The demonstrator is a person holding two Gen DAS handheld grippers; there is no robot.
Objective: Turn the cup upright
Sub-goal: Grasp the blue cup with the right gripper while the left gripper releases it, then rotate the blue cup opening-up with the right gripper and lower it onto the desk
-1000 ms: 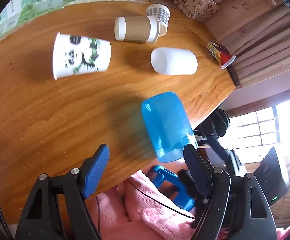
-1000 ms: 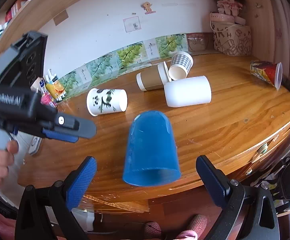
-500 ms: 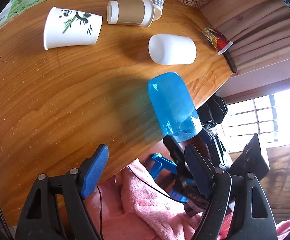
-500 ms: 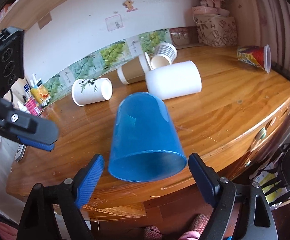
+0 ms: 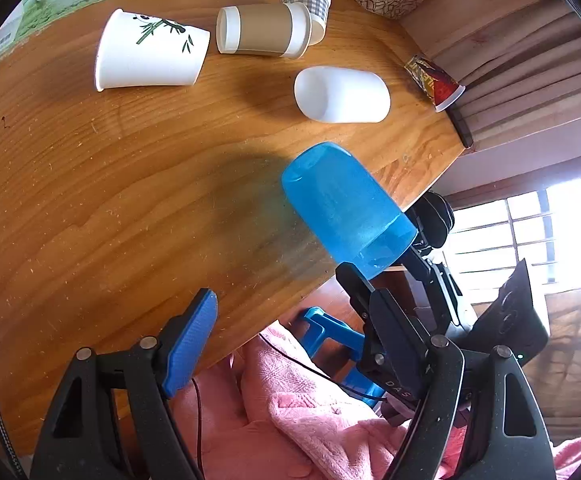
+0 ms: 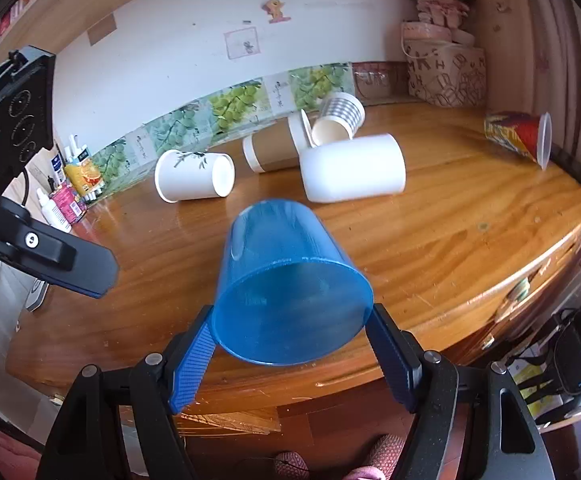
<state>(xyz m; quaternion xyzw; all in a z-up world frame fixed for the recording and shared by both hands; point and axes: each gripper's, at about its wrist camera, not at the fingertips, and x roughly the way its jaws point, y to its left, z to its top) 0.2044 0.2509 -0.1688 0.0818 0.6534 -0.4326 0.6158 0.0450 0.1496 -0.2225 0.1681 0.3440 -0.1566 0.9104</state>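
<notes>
A translucent blue plastic cup lies tilted at the front edge of the wooden table, its open mouth toward the right wrist camera. My right gripper has closed on the cup's rim end, one blue pad on each side. In the left wrist view the blue cup overhangs the table edge with the right gripper's black fingers at its mouth. My left gripper is open and empty, above the table's front edge to the left of the cup.
Other cups lie on their sides behind: a white panda cup, a brown sleeved cup, a checked cup, a plain white cup and a red patterned cup. A patterned box stands at the back right.
My right gripper moved forward and closed its jaws onto the blue cup's mouth end. The cup tipped up toward the camera. The left gripper stayed open and drew back a little.
</notes>
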